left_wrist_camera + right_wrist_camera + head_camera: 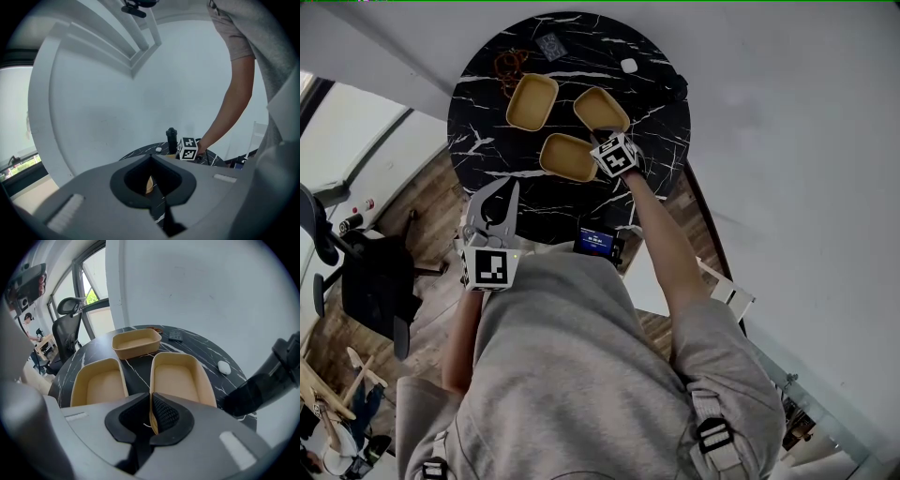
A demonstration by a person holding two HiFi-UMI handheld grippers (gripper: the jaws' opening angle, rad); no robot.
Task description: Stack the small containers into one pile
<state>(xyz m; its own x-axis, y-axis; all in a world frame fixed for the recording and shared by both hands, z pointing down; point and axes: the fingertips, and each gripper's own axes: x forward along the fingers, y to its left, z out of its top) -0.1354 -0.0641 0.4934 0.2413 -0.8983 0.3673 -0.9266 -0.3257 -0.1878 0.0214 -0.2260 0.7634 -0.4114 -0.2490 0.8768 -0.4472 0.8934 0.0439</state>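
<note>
Tan container [176,378] rim clamped in right claw [151,403]; neighbour container [99,385] just beside.

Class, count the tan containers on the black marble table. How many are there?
3. The far-left container, the far-right container, whose near rim the right gripper pinches, and the near container. None are stacked, and nothing seems hidden.

On table [483,141], 3 containers cluster at ctr: left container [532,101], right container [600,109], near container [566,157], w/ narrow gaps btwn them. Far rim is cluttered: cord [510,64], dark card [551,45], white item [628,65]. Left side and near strip of top are bare and passable. Screen device [596,241] stands at near edge.
</note>
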